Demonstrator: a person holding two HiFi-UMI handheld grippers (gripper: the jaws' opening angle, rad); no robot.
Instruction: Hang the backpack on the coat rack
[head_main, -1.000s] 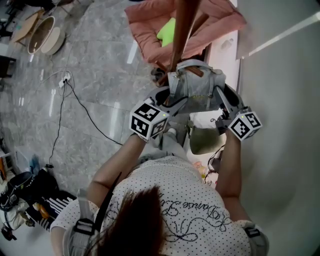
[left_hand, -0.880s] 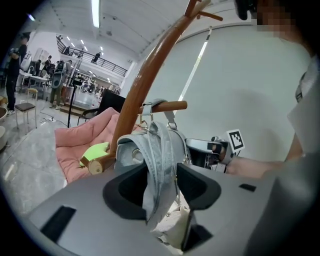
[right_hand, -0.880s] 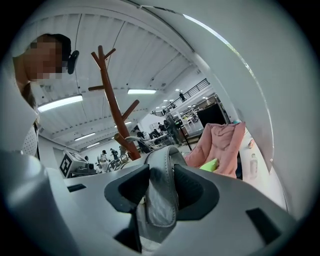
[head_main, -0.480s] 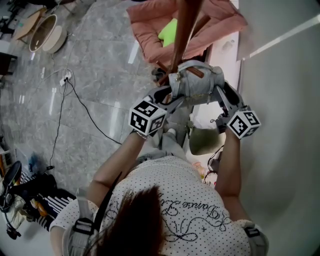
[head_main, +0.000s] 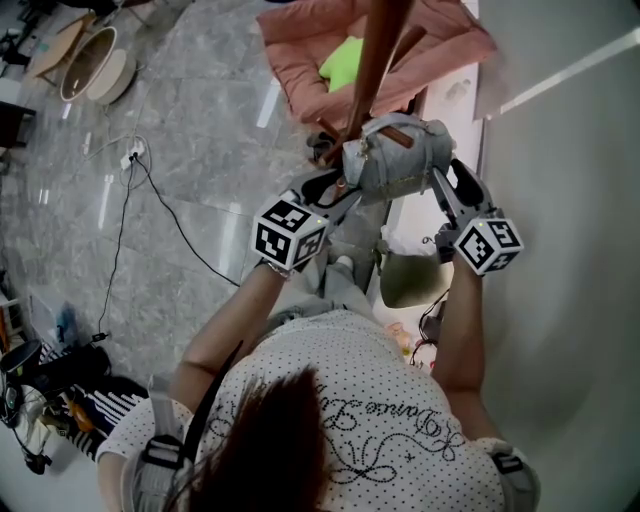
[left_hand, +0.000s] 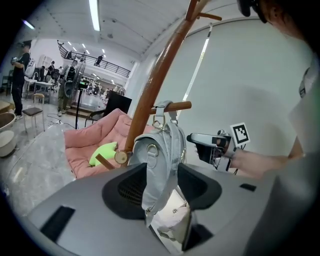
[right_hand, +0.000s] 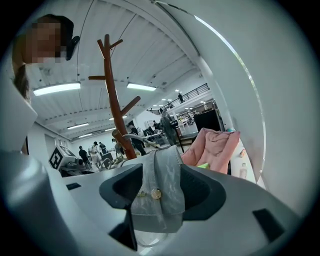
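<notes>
The backpack (head_main: 395, 160) hangs on the rack (head_main: 375, 60), its top loop (left_hand: 161, 107) over a short peg (left_hand: 175, 106) and its body straight down beside the pole. My left fingers (left_hand: 95, 200) are opening, with the bag's side and a strap between them and a gap showing on each side. My right fingers (right_hand: 235, 200) are opening too. The bag's other flank lies between them and looks loose rather than pinched.

I judge the hanging itself done, and the step now is to let go cleanly. To do that well I should spread both sets of fingers fully before I draw back, so neither pad drags the fabric. Then I pull each hand straight back along its own line, not sideways, because a sideways tug could slide the loop toward the peg's end. The dangling strap near my left fingers is the likeliest snag, so I would watch that it falls clear. A short pause to see that the bag hangs steady should come before I move away.
</notes>
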